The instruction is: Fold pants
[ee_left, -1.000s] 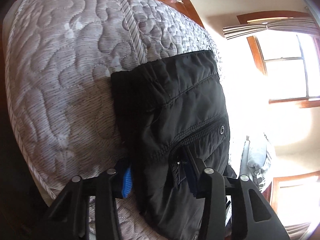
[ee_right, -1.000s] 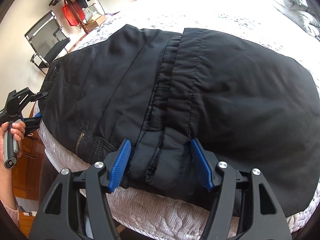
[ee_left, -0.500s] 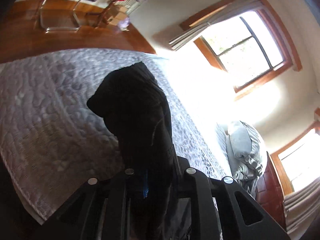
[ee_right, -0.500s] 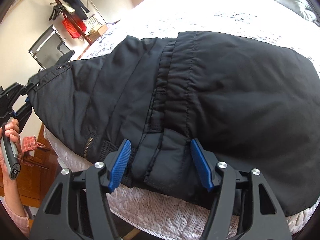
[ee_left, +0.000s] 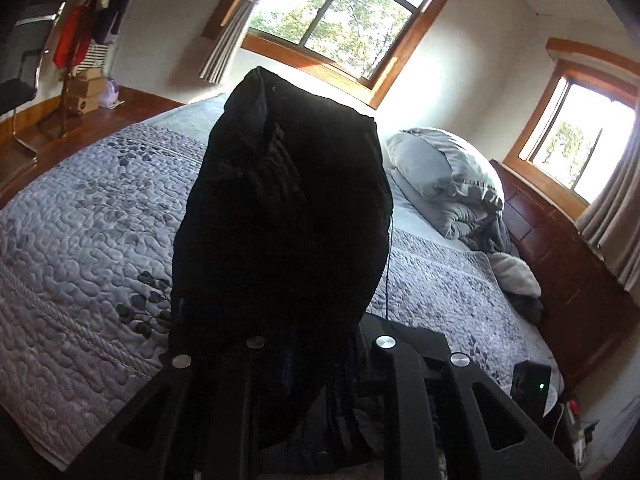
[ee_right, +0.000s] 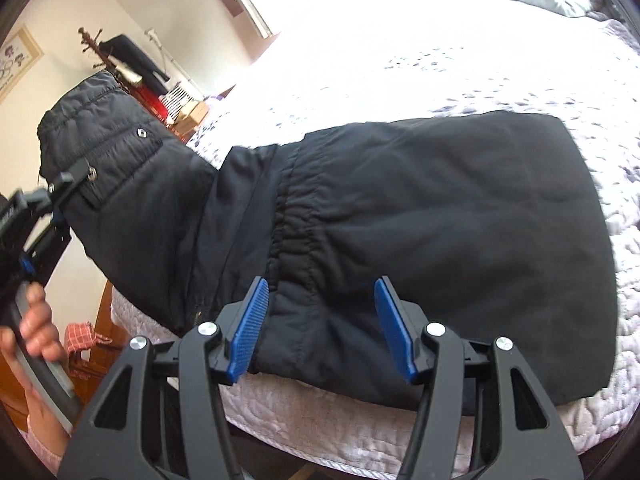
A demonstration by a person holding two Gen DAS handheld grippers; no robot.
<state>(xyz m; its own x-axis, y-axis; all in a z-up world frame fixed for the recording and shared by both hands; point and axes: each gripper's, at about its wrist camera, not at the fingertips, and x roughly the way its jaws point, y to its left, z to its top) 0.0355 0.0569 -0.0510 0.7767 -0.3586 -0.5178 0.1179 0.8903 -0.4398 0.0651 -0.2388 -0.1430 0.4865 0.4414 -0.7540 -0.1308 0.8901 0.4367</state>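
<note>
A quilted bed [ee_right: 460, 92] under bright windows carries black pants [ee_right: 440, 216]. The left gripper [ee_right: 66, 192] is clamped on the waistband end, lifted off the bed — its fingers nipped tight on cloth. The right gripper [ee_right: 320, 330] holds its fingers apart, the near edge of the pants lying between them.

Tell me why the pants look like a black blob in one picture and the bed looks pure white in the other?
Left wrist view: pants hang backlit against bright windows, so detail is lost. Right wrist view: sunlight overexposes the bedspread; fisheye bends edges.
</note>
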